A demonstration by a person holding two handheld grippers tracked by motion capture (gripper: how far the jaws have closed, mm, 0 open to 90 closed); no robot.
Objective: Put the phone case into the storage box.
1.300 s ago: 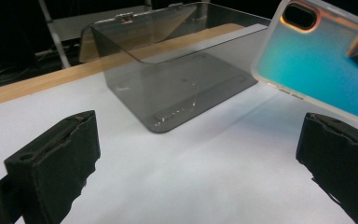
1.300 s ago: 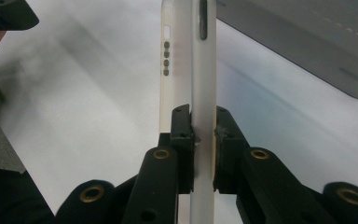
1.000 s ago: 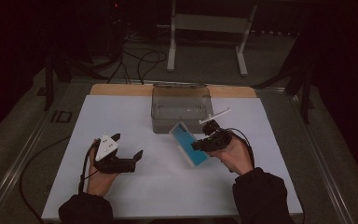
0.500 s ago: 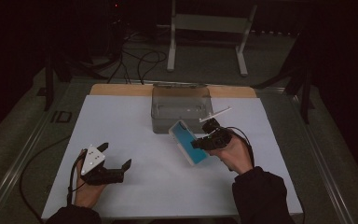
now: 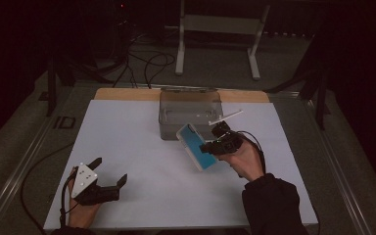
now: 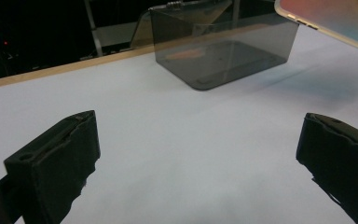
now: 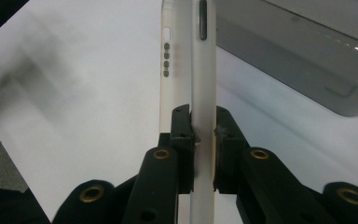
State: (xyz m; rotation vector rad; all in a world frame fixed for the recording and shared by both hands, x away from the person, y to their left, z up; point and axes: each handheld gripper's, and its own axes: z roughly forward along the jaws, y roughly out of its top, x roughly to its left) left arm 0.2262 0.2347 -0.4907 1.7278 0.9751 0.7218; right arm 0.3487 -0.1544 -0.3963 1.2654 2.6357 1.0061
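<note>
A phone with a blue face and a pale case hangs tilted above the white table sheet, just in front of a clear grey box. My right gripper is shut on the phone's edge. In the right gripper view both pads clamp the phone edge-on at my right gripper, with the box behind it. My left gripper rests low near the sheet's front left corner, open and holding nothing. Its own view shows my left gripper with jaws wide apart, the box ahead and the phone at upper right.
The box stands open-topped at the back middle of the sheet, against a wooden strip. Behind the table a metal stand and loose cables lie on the dark floor. A metal rail runs along the table's left side.
My left gripper has moved left and back toward the front left corner of the sheet, sinking a little. The right gripper and the phone have kept still.
</note>
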